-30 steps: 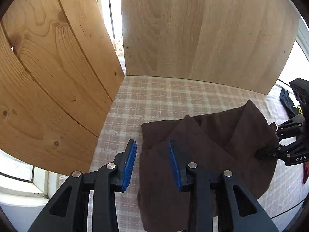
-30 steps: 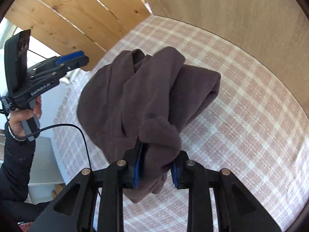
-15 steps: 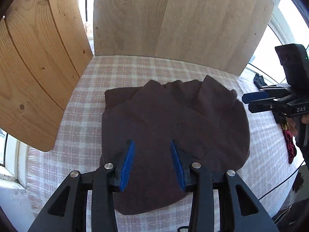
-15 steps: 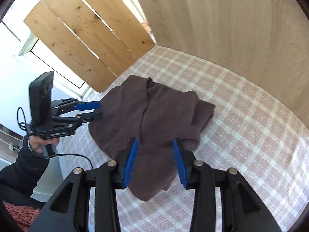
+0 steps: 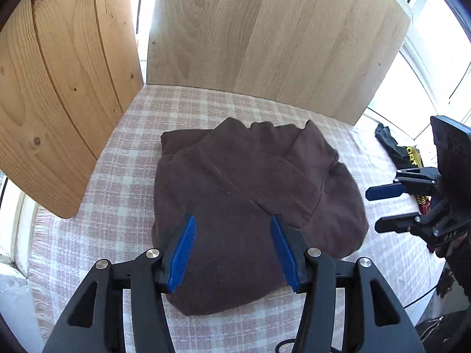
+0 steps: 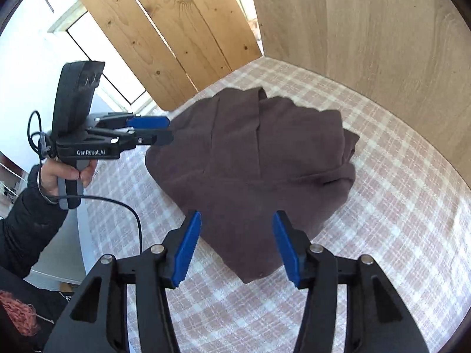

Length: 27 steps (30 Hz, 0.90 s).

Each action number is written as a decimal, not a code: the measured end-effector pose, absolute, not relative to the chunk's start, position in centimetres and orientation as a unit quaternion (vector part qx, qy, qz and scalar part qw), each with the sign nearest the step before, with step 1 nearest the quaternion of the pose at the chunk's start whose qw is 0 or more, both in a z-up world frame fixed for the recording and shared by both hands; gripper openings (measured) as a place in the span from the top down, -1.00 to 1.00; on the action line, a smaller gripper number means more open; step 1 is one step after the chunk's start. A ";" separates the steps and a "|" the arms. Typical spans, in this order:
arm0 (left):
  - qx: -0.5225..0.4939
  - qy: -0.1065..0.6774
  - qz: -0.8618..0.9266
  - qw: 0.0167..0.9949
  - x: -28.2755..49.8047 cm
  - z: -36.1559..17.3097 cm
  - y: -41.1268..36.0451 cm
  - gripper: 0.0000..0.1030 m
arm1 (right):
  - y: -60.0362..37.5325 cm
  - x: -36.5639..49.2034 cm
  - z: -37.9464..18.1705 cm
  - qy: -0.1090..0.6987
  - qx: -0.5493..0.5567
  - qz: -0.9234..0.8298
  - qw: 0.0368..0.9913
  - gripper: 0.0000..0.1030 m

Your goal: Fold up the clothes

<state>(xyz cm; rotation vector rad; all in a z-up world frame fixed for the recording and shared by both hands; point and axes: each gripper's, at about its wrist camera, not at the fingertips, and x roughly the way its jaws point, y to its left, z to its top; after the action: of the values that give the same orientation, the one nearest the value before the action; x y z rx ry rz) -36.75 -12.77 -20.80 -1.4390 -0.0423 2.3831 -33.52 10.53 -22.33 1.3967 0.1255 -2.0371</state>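
Released from the right gripper (image 6: 237,245) since a second ago, the brown garment (image 5: 250,206) now lies folded in a heap at the centre of the frame on the checked cloth (image 5: 117,194). Both grippers have just been opening their jaws; nothing is pinched between either pair. At the left of the right wrist view, the left gripper (image 6: 160,131) hovers by the garment's edge, held by a hand (image 6: 59,173).

A dark brown fleece garment (image 5: 250,200) lies loosely folded on the checked cloth (image 5: 117,182).
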 end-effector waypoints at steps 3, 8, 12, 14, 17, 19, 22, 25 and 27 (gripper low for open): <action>-0.515 0.019 0.841 0.164 -36.6 -22.3 -12.1 0.03 | 9.1 -32.7 -24.5 0.069 0.539 -0.786 0.294 0.00; -0.472 -0.051 0.855 0.209 -33.4 -17.3 -13.3 -0.07 | 12.3 -29.1 -17.4 0.004 0.484 -0.843 0.235 -0.07; -0.437 -0.081 0.867 0.226 -29.2 -13.9 -13.3 -0.61 | 16.9 -23.2 -14.7 -0.080 0.430 -0.887 0.147 -0.83; -0.437 -0.078 0.867 0.224 -27.5 -13.3 -12.6 -0.71 | 18.9 -20.7 -14.7 -0.115 0.448 -0.880 0.105 -0.83; -0.444 -0.046 0.871 0.205 -25.3 -12.8 -10.8 -0.99 | 20.1 -17.9 -15.3 -0.135 0.479 -0.867 0.032 -0.83; -0.443 -0.033 0.869 0.217 -23.4 -12.2 -9.4 -0.99 | 19.8 -16.1 -14.7 -0.120 0.470 -0.875 -0.011 -0.83; -0.434 -0.026 0.870 0.233 -20.7 -11.0 -7.5 -0.99 | 18.7 -14.0 -12.7 -0.092 0.446 -0.889 -0.050 -0.83; -0.419 -0.013 0.876 0.240 -18.3 -9.5 -6.2 -0.99 | 17.3 -12.1 -10.4 -0.080 0.423 -0.901 -0.062 -0.83; -0.408 -0.011 0.883 0.233 -16.8 -8.4 -6.0 -0.99 | 16.1 -11.4 -9.4 -0.068 0.412 -0.906 -0.061 -0.83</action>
<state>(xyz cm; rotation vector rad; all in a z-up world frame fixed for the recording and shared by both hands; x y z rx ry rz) -16.83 -5.99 -8.45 -1.1212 -0.0307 2.4248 -11.40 16.05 -9.37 1.3483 -0.2237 -2.9646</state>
